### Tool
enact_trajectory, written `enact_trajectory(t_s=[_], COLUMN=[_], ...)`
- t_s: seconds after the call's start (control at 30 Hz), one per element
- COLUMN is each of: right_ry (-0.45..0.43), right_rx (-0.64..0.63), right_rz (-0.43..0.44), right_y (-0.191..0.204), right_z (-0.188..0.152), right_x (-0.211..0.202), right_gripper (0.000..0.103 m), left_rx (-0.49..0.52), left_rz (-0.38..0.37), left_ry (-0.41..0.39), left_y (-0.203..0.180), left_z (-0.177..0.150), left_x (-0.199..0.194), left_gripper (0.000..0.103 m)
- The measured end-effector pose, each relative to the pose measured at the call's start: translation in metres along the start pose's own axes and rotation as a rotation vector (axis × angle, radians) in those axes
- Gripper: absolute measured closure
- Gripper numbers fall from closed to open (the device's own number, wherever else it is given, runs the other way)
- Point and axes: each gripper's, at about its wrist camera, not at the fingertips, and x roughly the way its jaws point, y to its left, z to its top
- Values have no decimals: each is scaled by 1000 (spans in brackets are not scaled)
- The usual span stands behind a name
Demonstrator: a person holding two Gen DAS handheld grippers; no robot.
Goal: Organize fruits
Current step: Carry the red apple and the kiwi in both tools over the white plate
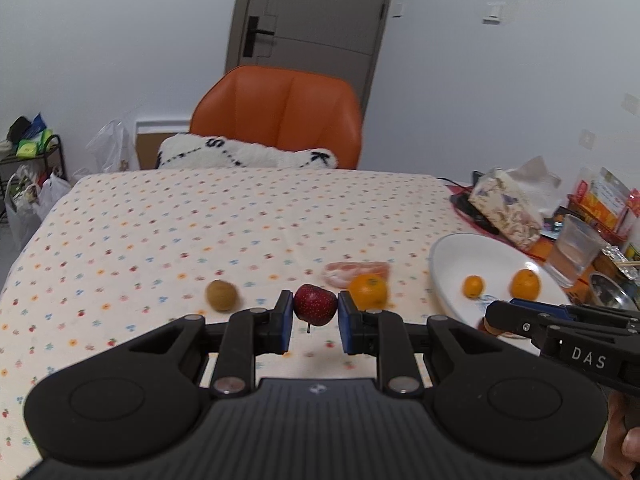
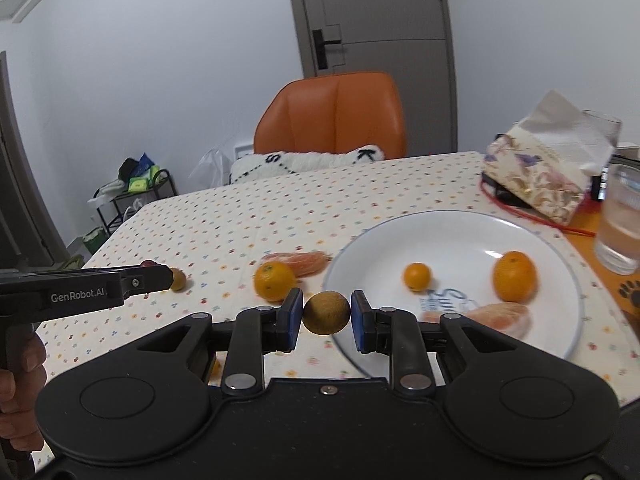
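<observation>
White plate (image 2: pixel 460 236), flower-dotted cream tablecloth (image 1: pixel 200 220), orange chair (image 1: pixel 280 116).

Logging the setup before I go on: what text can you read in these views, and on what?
"DAS": side of the right tongs.
"GenRobot.AI": side of the left tongs.
"S" and "K": white cushion on the chair.
Blue print on the plate: blurred, unreadable.
Packets at the table's far right: too small to read.
</observation>
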Motion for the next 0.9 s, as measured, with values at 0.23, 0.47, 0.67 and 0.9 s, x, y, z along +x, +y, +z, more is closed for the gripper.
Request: enact_trajectory(t_s=[0.23, 0.47, 0.67, 0.9], right_ry=[-13, -33, -41, -47], right_rx=[35, 66, 95, 114], right_rz=[-32, -66, -97, -109], right_y=[-25, -46, -63, -77], right_z=[-5, -9, -13, -14], right_x=[-14, -28, -35, -36], right_gripper=[79, 79, 79, 79], left_rx=[26, 54, 78, 98], left_rz=[-38, -74, -104, -127], left_ry=[0, 5, 11, 27], left_y=[-27, -51, -71, -90], left_z=[-2, -4, -5, -6], left_x=[1, 4, 12, 25], left_gripper=[81, 81, 81, 81])
